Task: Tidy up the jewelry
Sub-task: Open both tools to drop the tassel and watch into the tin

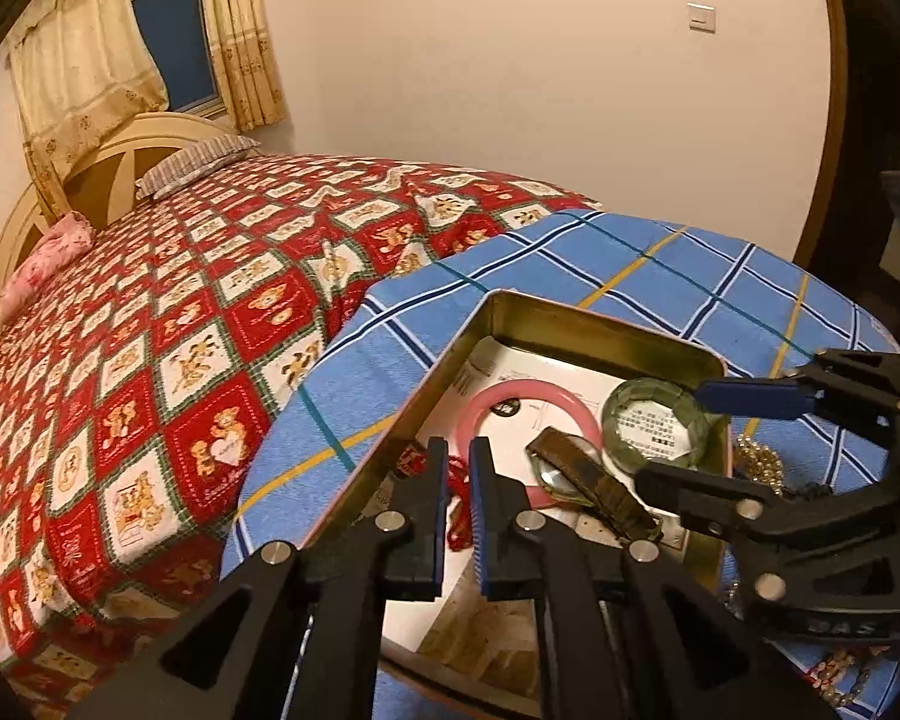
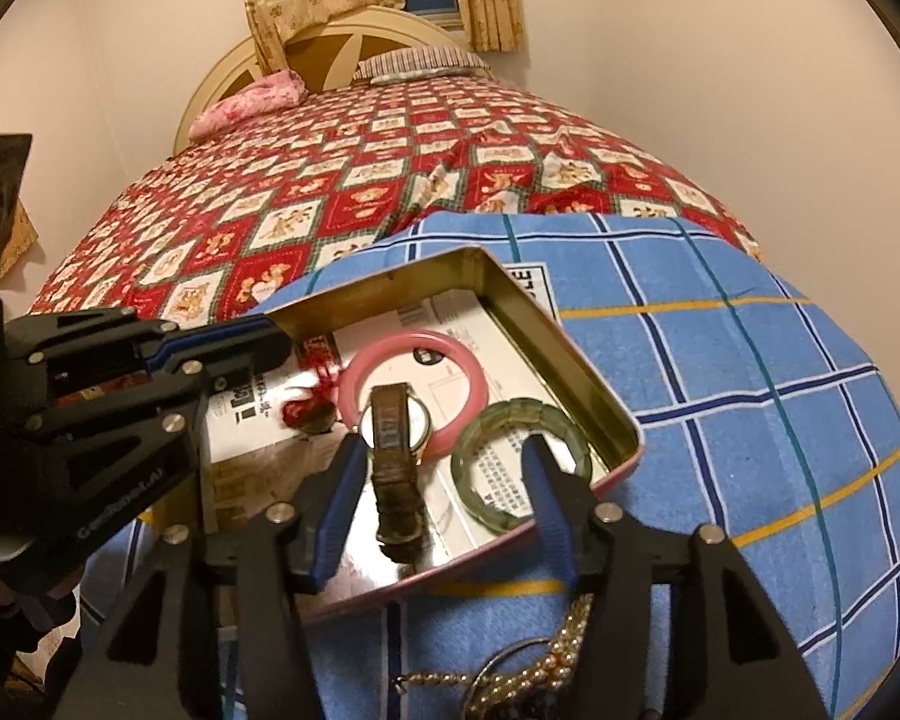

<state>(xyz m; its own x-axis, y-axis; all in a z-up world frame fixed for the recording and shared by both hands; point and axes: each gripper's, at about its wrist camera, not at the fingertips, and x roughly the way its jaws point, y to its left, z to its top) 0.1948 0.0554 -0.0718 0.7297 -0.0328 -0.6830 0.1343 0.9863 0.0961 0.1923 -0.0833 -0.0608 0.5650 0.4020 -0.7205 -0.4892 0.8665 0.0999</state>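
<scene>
An open metal tin (image 1: 606, 324) (image 2: 594, 384) sits on a blue checked cloth. It holds a pink bangle (image 1: 498, 399) (image 2: 468, 366), a green bangle (image 1: 615, 414) (image 2: 498, 420), a brown-strap watch (image 1: 600, 483) (image 2: 393, 450) and a red cord piece (image 1: 459, 516) (image 2: 306, 411). My left gripper (image 1: 459, 462) is nearly shut and empty, over the tin's near-left corner above the red cord. My right gripper (image 2: 444, 468) is open over the tin, straddling the watch strap and the green bangle; it also shows in the left wrist view (image 1: 684, 438).
A pile of gold bead chains and necklaces (image 2: 540, 660) (image 1: 762, 462) lies on the cloth (image 2: 750, 390) beside the tin. Behind is a bed with a red bear-print quilt (image 1: 180, 330) (image 2: 390, 192), pillows and a headboard.
</scene>
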